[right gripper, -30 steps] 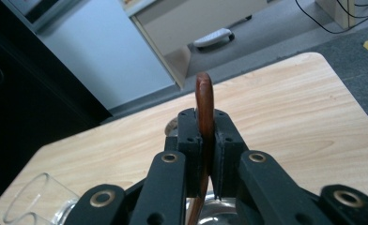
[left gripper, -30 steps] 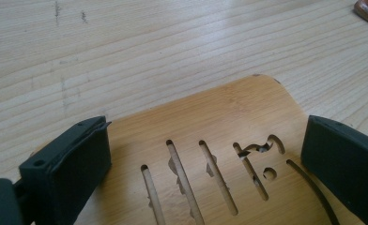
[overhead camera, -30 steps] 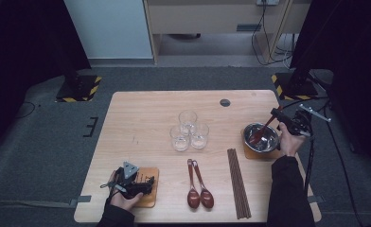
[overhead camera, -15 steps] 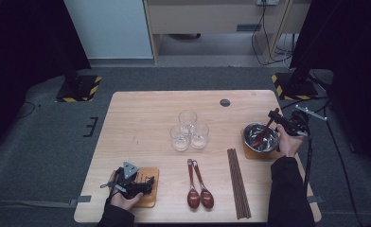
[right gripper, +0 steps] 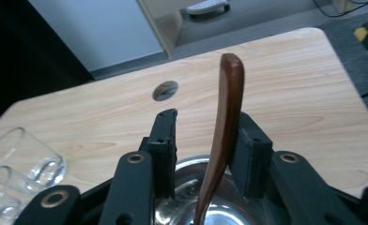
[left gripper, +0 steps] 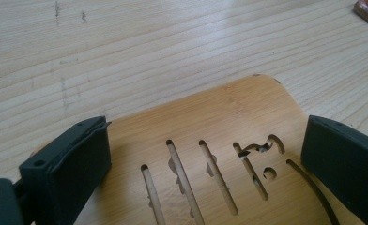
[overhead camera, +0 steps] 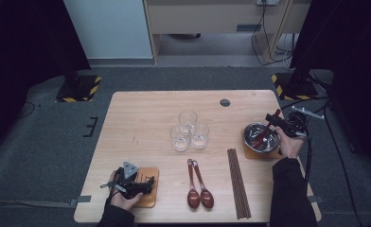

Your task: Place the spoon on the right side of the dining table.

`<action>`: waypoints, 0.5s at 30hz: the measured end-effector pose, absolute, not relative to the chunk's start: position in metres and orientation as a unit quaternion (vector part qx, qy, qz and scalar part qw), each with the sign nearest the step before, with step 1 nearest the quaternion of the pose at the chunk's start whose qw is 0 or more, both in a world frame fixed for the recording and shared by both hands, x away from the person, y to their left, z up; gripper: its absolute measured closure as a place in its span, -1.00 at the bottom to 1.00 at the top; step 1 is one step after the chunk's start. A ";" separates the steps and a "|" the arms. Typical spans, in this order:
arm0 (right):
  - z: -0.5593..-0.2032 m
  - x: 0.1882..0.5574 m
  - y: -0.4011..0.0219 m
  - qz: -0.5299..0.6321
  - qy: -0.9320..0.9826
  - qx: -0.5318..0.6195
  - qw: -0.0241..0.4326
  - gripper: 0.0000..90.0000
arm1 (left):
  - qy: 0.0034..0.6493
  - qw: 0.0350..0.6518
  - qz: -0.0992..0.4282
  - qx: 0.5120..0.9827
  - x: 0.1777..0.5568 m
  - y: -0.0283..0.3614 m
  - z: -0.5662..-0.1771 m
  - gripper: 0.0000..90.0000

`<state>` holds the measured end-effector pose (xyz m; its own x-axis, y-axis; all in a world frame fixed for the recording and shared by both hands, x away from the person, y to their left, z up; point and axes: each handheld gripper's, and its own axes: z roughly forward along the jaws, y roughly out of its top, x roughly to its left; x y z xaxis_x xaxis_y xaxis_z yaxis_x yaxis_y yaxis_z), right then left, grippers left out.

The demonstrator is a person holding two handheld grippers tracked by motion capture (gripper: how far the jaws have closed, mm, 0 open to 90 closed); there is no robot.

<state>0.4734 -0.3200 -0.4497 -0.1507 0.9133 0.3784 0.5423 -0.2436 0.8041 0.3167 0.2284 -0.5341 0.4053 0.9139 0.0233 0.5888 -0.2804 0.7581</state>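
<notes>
Leaning spoon [right gripper: 223,136] handle points up from bowl [overhead camera: 254,134].

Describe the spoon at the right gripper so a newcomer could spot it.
Start at the steel bowl on its wooden coaster near the table's right edge. A dark red-brown wooden spoon stands in it, handle rising between the right gripper's just-opened jaws. The other two spoons lie flat at the table's front.

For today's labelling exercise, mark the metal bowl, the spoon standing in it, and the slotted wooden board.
metal bowl [overhead camera: 260,137], high view, on its inner wall.
spoon [right gripper: 226,112], right gripper view, on its upright handle.
slotted wooden board [left gripper: 210,117], left gripper view, on its bare top surface.
</notes>
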 end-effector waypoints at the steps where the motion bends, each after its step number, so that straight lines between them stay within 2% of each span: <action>1: -0.450 0.473 -0.320 0.481 0.587 0.622 0.192 0.38 | 0.491 0.344 0.236 0.765 0.317 0.228 -0.534 -0.98; 15: -0.451 0.467 -0.318 0.446 0.629 0.603 0.203 0.07 | 0.492 0.344 0.236 0.764 0.317 0.228 -0.534 -0.98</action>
